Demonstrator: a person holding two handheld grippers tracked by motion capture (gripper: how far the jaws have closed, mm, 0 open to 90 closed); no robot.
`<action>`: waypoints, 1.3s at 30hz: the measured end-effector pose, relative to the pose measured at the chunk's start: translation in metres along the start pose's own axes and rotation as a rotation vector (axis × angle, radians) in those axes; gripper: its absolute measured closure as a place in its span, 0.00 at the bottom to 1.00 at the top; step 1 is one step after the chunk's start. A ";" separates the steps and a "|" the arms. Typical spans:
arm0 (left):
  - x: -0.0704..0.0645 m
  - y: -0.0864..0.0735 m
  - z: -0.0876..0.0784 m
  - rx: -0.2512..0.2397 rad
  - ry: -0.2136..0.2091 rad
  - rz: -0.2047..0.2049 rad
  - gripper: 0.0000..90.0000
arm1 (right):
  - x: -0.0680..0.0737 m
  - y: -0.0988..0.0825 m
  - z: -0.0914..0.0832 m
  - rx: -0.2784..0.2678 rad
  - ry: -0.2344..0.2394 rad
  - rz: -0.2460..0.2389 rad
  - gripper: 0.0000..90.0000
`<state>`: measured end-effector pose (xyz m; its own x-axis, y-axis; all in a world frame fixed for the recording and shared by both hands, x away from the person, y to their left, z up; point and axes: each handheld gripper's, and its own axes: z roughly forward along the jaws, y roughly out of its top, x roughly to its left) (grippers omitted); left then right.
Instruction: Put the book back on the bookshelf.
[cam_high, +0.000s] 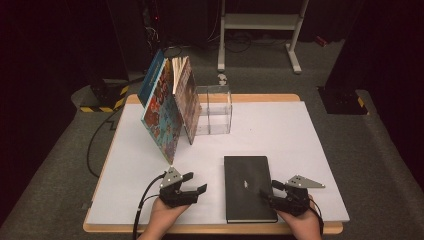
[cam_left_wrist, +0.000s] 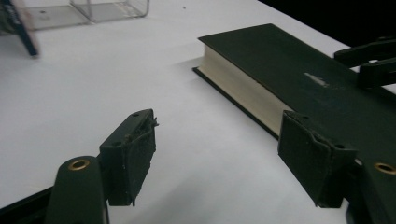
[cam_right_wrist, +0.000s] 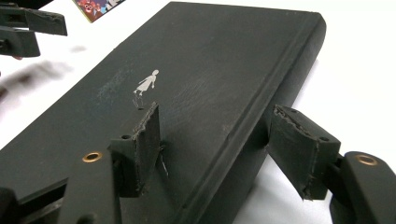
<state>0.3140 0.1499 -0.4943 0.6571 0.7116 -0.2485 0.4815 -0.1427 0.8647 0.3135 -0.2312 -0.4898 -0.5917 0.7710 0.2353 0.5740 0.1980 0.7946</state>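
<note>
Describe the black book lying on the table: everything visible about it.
The black book is a closed, thick hardcover with a matte dark cover, a small silver figure on its front and cream page edges. It lies flat near the front edge of the white table. The right claw straddles its spine edge, one pad over the cover, one beside the spine; the left claw stands apart from it.

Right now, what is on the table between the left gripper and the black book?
Nothing: just bare white table. In the left gripper view, the left gripper stands open beside the black book, with no object in the gap. The high view shows the same bare strip.
</note>
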 end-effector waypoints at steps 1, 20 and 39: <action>-0.002 0.000 0.000 0.002 -0.003 0.000 0.31 | 0.000 0.000 0.000 0.002 0.000 -0.003 0.38; -0.016 -0.003 0.008 0.024 -0.071 -0.037 0.31 | 0.038 0.011 0.030 0.015 0.053 -0.091 0.37; -0.028 0.003 0.037 0.082 -0.049 -0.058 0.34 | 0.028 0.004 0.023 0.013 0.105 -0.043 0.38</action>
<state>0.3187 0.1036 -0.5007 0.6535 0.6859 -0.3201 0.5642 -0.1595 0.8101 0.3120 -0.1944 -0.4931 -0.6716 0.6941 0.2593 0.5538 0.2379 0.7979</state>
